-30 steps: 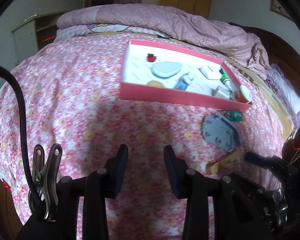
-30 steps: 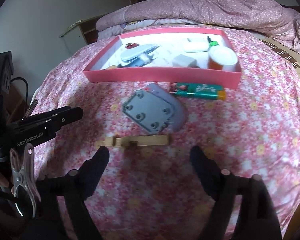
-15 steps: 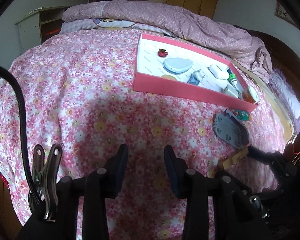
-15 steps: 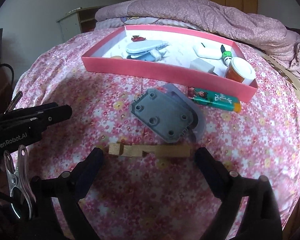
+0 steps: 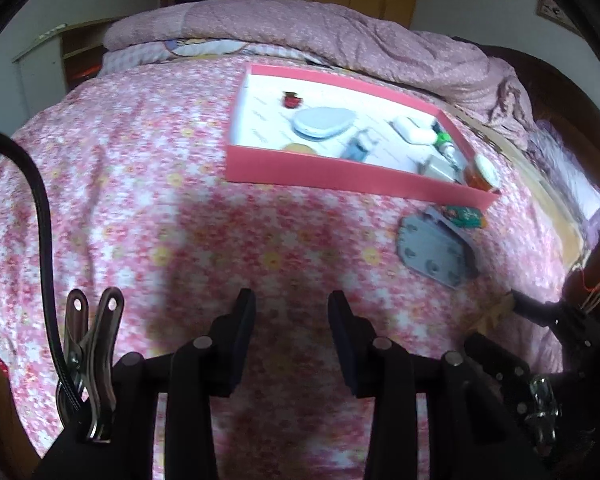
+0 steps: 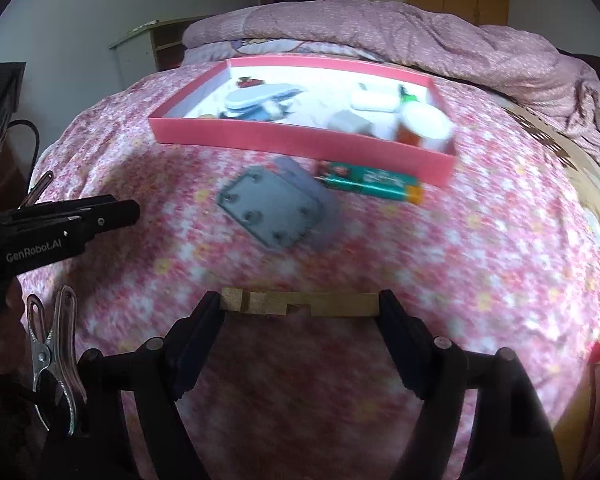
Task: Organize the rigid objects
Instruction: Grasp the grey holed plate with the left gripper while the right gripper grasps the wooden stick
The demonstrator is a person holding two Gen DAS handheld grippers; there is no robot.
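Note:
A notched wooden block lies crosswise on the flowered bedspread. My right gripper has its jaws closing on it, and both pads meet the block's ends. Beyond it lie a grey plastic plate with screw holes and a green lighter, both in front of the pink tray. The tray holds several small items. My left gripper hovers over bare bedspread, jaws a little apart with nothing between them. In the left wrist view the block shows at the right, beside the right gripper's fingers.
A rolled pink quilt lies along the far side of the bed. A small cabinet stands at the back left. The left gripper's body reaches in from the left edge of the right wrist view. The bed's right edge drops off beyond the lighter.
My right gripper has moved forward to the wooden block, widened, then closed so both pads meet its ends. The left gripper has hardly shifted.

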